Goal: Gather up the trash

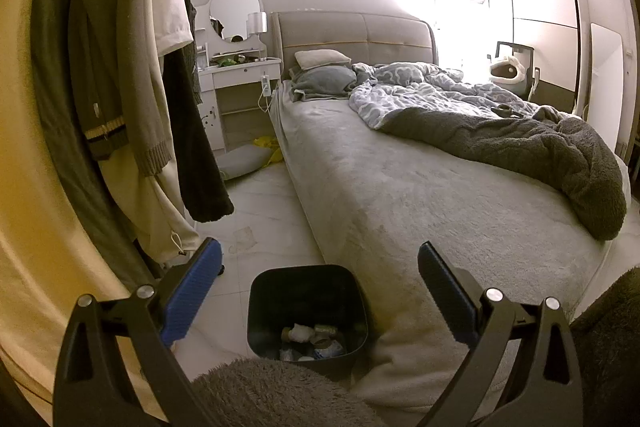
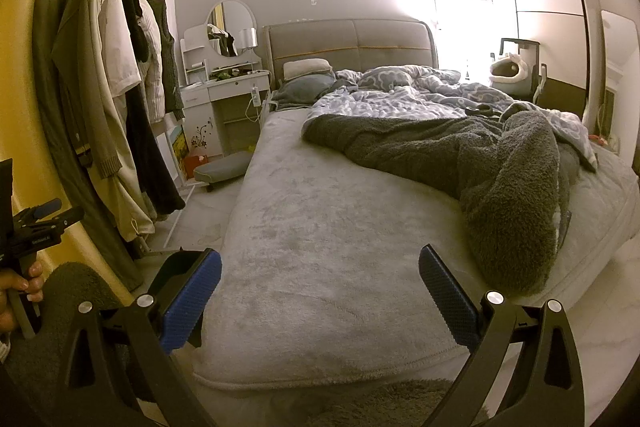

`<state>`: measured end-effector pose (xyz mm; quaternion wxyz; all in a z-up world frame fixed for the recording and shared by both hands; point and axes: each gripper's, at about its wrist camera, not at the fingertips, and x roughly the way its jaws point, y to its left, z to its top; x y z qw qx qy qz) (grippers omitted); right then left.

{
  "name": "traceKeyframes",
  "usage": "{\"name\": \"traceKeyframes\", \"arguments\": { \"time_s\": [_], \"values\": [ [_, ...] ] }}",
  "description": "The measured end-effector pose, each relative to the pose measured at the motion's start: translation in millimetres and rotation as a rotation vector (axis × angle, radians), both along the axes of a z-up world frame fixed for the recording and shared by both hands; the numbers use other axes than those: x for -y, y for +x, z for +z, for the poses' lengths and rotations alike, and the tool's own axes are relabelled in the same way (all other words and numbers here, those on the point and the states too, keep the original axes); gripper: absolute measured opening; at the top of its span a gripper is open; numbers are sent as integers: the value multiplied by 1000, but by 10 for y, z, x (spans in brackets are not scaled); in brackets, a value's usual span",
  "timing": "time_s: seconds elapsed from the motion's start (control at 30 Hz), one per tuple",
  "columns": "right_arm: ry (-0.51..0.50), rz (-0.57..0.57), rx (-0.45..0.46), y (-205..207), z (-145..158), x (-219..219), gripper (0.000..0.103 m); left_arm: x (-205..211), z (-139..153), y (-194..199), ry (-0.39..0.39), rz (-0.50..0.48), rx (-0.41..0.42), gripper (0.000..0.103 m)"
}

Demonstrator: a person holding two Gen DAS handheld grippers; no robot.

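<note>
Left of the left gripper (image 1: 320, 287), coats (image 1: 120, 75) hang beside its left finger, and between its widely spread, empty fingers (image 1: 192, 291) a dark trash bin (image 1: 308, 311) stands on the floor against the bed (image 1: 420, 211), trash (image 1: 310, 341) lying at its bottom. The right gripper (image 2: 320, 287) is likewise spread wide holding nothing, the bed's grey cover filling the gap between its fingers, a dark fleece blanket (image 2: 500, 179) beyond the right finger.

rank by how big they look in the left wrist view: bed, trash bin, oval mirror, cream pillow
1. bed
2. trash bin, though it sits close to the camera, which inflates it
3. and 4. oval mirror and cream pillow look alike; not ranked
</note>
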<state>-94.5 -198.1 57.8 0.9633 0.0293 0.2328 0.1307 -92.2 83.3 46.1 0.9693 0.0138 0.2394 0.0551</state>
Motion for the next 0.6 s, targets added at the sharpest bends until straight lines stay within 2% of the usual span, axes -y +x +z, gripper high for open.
{"name": "traceKeyframes", "arguments": {
  "time_s": [0.6],
  "values": [
    [-1,2,-1,9,12,14,100,-1,-2,0,-4,1,-2,100]
  ]
}}
